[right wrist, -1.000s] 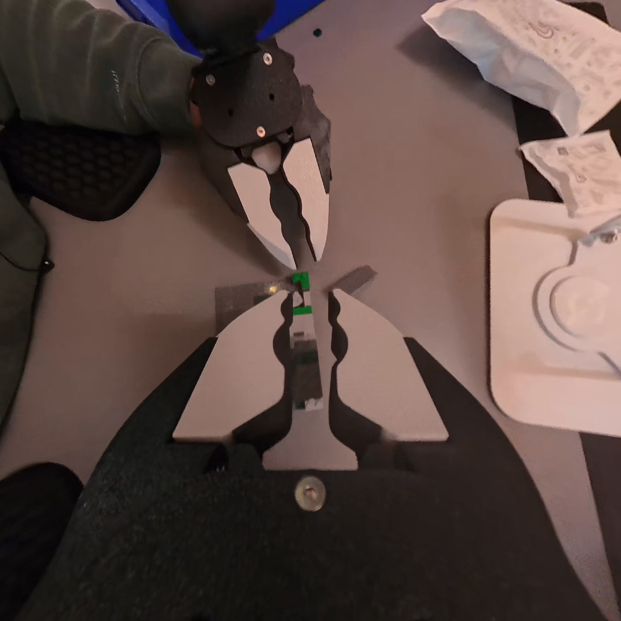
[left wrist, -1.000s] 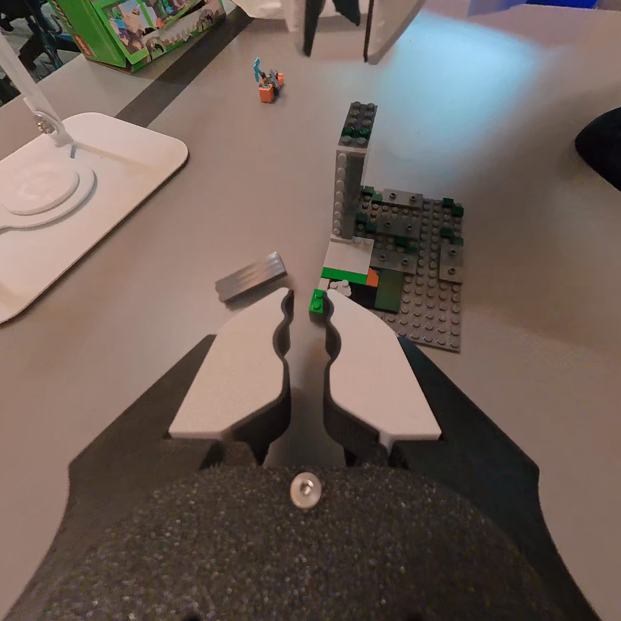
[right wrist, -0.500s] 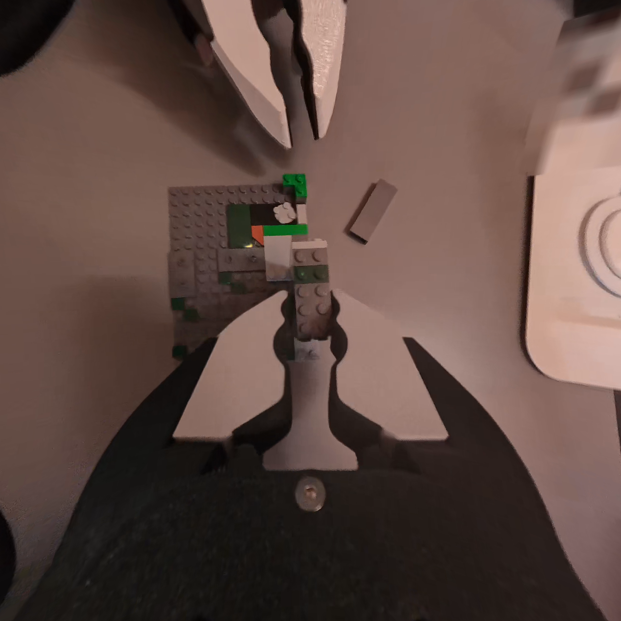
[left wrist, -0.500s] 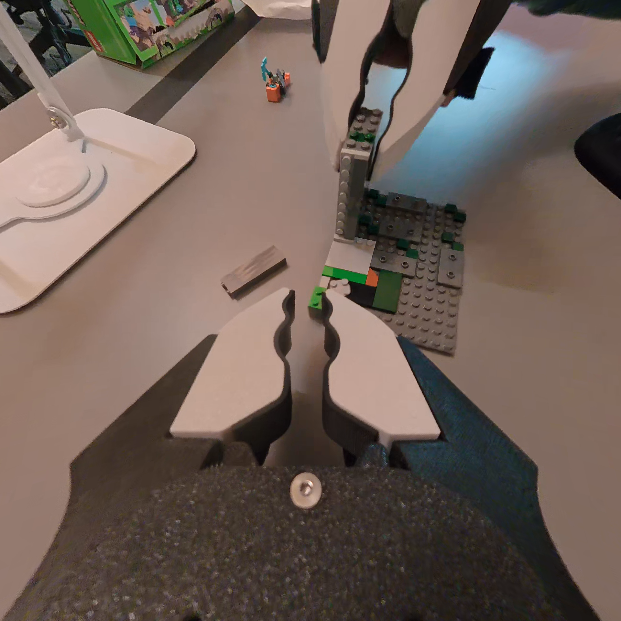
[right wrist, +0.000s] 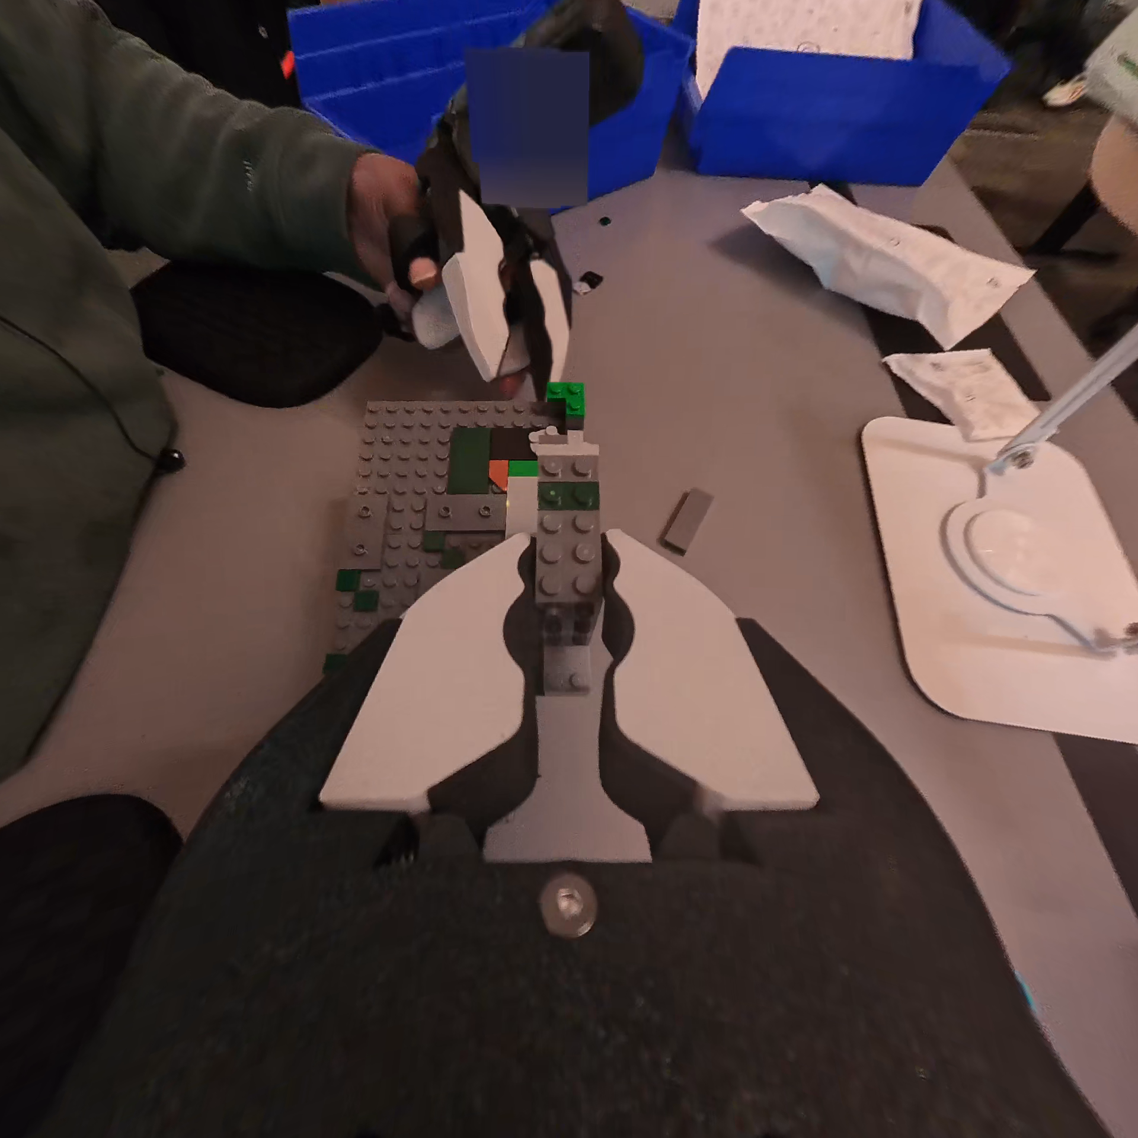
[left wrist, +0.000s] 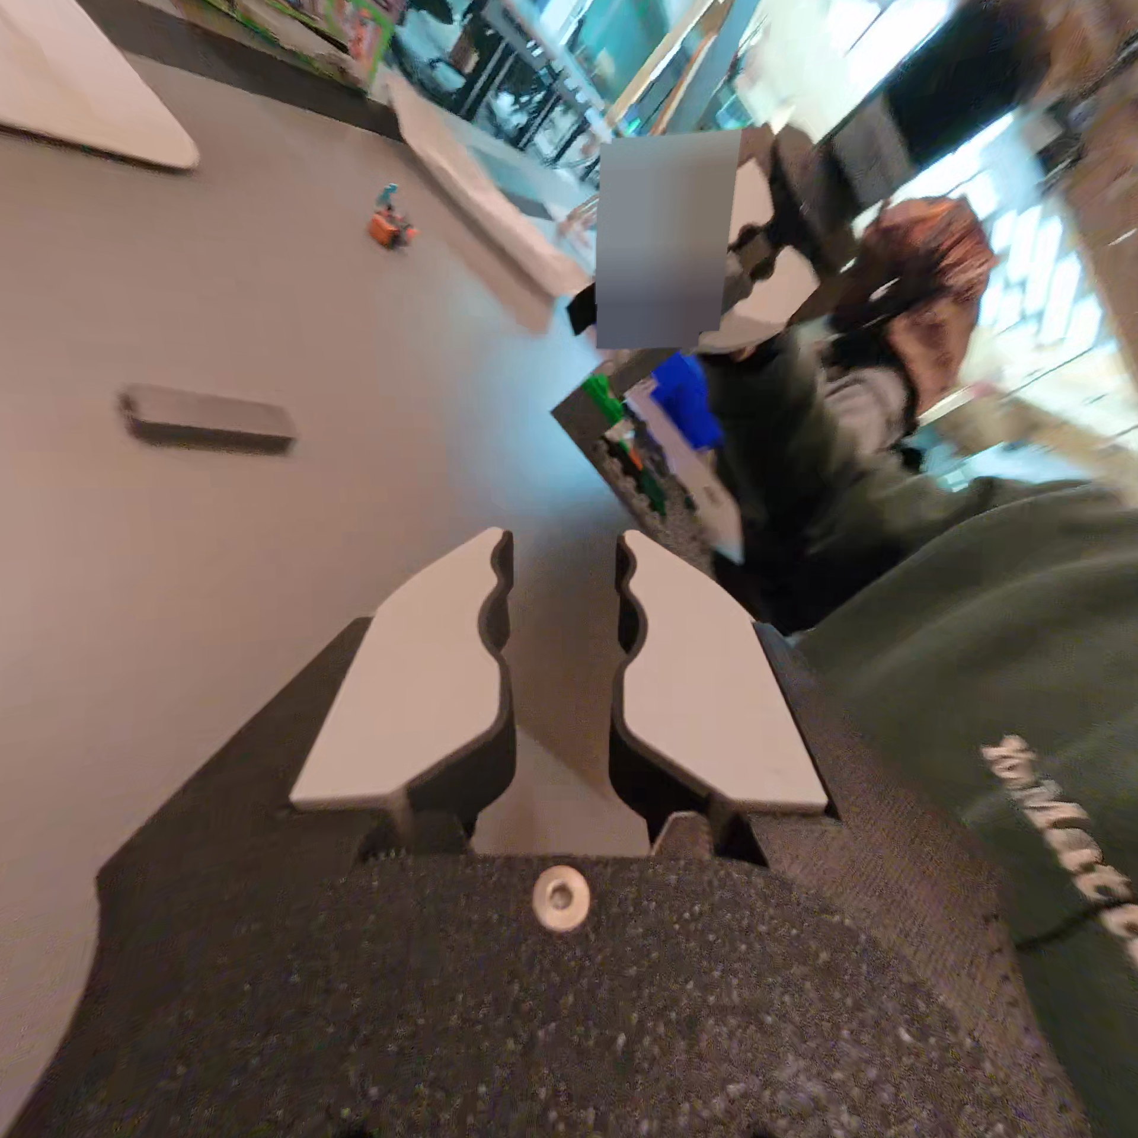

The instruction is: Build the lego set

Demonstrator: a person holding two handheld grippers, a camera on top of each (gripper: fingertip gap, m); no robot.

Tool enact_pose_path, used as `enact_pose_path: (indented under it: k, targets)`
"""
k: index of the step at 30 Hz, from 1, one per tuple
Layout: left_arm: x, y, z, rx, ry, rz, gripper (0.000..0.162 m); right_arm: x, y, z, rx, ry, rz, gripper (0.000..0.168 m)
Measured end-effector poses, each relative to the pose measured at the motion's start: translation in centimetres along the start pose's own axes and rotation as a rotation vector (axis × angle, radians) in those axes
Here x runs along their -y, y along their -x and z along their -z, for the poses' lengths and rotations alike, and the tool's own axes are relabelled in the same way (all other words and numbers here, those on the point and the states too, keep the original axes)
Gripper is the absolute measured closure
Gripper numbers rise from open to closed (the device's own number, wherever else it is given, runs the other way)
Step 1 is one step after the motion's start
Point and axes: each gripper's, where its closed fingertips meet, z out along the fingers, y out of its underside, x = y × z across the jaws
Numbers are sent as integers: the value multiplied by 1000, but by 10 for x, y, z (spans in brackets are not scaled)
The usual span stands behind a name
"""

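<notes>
Grey tower (right wrist: 568,542) pinched between the right gripper (right wrist: 566,539) fingers, standing at the right edge of the studded baseplate (right wrist: 400,456) on the table (right wrist: 708,400), with a green corner brick (right wrist: 569,397) at the baseplate's far right corner. Just right of the baseplate, a loose grey tile (right wrist: 686,520); farther right, a white stand base (right wrist: 1010,591). Beyond the baseplate, left gripper (right wrist: 523,369) lifted clear, parted and empty, with blue bins (right wrist: 831,111) behind.

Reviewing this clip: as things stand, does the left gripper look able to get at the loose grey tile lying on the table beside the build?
Probably yes. The left gripper is open and holds nothing, and the loose grey tile lies flat on bare table ahead to its left, apart from the build, with nothing between. The view is blurred, though.
</notes>
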Motion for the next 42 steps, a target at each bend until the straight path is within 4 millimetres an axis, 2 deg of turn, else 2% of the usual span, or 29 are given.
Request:
enact_pose_path:
  k: [4,7,10,13,15,18,28,29,31,33,37,40,42]
  targets:
    - [-9,-15,-10,-37,-3,40,131,3,17,2,-15,0,31,151]
    - [-16,-19,-17,-38,17,63,129,-1,28,-2,-12,6,41,151]
    - [-27,-23,-25,-73,46,125,129,-1,35,-5,-5,-8,39,151]
    - [-37,-20,-33,-58,74,164,129,3,39,-6,7,-37,36,151]
    - [-40,-26,-37,-106,72,206,131,6,42,-7,13,-58,37,151]
    - [-41,-31,-41,-143,70,230,144,7,43,-9,15,-67,41,151]
    - [-27,-43,-32,-295,-29,371,155,19,44,-6,-12,-120,52,149]
    - [-25,-43,-31,-300,-39,368,155,21,45,-6,-19,-125,52,148]
    - [-22,-44,-28,-311,-52,357,155,26,45,-2,-32,-142,38,134]
    - [-20,-44,-25,-312,-63,336,155,25,42,5,-46,-142,-19,122]
    - [-10,-44,-16,-332,-107,304,156,4,38,20,-44,-199,-274,118]
    - [-6,-48,-14,-345,-122,269,155,-19,49,9,45,-267,-520,114]
    - [-6,-50,-15,-349,-123,257,156,-25,62,-3,126,-311,-652,110]
